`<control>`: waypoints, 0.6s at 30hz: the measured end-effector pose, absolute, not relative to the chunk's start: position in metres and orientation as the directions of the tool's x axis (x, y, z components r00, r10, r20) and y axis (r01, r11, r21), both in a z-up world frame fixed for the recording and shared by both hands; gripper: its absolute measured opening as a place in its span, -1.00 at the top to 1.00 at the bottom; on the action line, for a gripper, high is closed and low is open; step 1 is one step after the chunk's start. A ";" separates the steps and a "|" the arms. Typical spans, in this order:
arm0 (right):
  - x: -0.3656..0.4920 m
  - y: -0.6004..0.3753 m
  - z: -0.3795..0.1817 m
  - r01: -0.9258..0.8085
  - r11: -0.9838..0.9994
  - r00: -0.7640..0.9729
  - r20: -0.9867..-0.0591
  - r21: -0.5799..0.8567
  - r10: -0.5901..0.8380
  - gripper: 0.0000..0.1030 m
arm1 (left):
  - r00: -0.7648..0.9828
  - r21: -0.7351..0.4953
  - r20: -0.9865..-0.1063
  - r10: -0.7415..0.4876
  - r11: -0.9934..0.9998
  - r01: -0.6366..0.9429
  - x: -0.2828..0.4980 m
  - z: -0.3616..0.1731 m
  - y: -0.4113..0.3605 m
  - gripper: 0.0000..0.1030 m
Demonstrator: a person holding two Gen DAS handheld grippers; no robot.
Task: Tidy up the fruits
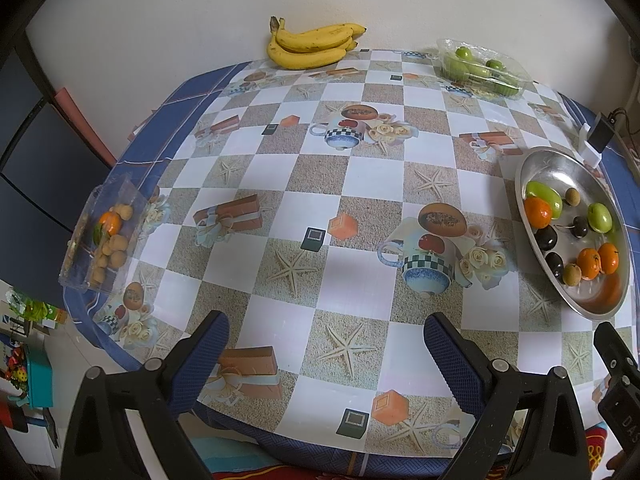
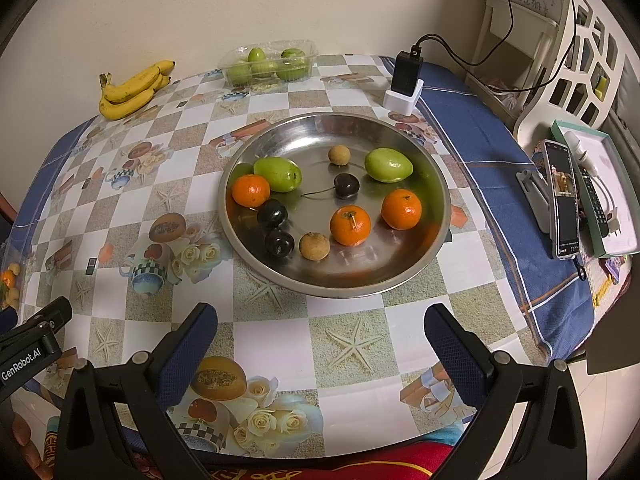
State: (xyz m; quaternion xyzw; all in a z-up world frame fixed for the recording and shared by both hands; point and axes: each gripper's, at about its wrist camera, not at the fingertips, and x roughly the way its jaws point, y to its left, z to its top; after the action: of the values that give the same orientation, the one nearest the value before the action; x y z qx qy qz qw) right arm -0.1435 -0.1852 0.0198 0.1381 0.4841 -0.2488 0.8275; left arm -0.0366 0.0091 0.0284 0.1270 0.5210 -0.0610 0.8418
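While its long axis runs left to right, the yellow banana bunch (image 2: 134, 89) lies at the table's far edge, stems left. Nearer, the round steel dish (image 2: 304, 136) holds mixed fruit. Left gripper (image 1: 326, 354) and right gripper (image 2: 320, 346) hover, fingers apart.

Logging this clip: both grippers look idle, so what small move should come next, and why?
Probably ease the right gripper forward toward the tray. Both grippers are open and empty; the tray, holding mixed fruit, lies straight ahead of it, with an orange nearest. The left gripper faces bare tablecloth.
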 end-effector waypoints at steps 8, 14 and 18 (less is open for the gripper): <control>-0.143 -0.185 0.019 0.548 0.837 0.404 -0.872 -0.012 -0.277 -1.00 | 0.447 0.148 -0.894 0.028 0.960 0.237 -0.037 0.028 0.009 -0.93; -0.143 -0.185 0.020 0.547 0.837 0.402 -0.873 -0.012 -0.276 -1.00 | 0.448 0.148 -0.894 0.028 0.961 0.235 -0.037 0.029 0.008 -0.93; -0.143 -0.185 0.020 0.546 0.838 0.404 -0.871 -0.015 -0.279 -1.00 | 0.447 0.148 -0.894 0.028 0.961 0.236 -0.037 0.029 0.007 -0.93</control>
State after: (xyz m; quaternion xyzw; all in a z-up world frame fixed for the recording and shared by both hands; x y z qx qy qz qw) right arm -0.1432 -0.1853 0.0199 0.1376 0.4855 -0.2495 0.8265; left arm -0.0369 0.0075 0.0289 0.1261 0.5223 -0.0619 0.8411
